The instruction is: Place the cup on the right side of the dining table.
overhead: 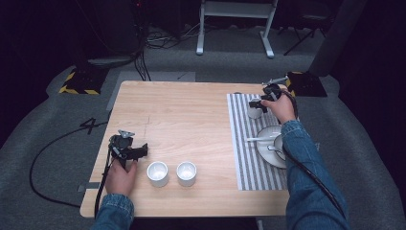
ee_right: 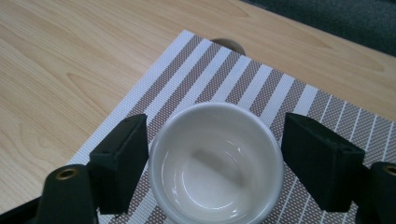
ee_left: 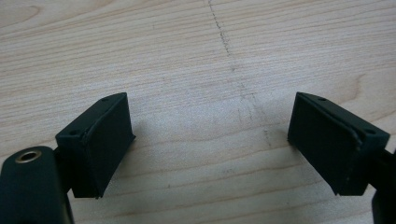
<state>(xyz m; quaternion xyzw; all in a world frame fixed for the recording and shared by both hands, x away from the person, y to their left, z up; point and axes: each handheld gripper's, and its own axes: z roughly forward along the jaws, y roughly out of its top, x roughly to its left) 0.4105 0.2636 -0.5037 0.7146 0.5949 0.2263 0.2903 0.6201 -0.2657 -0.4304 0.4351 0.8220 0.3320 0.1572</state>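
Cup (ee_right: 217, 161) sits on striped mat (ee_right: 299, 100), straddled by right tool (ee_right: 212, 158): jaws apart, left one near touching the wall, right one clear. Looks like grasp or release; can't tell. Left tool (ee_left: 210, 144) released over bare worktop (ee_left: 187, 56).

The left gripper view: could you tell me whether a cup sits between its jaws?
No: the left gripper has its jaws spread wide over bare wooden table, with nothing between them.
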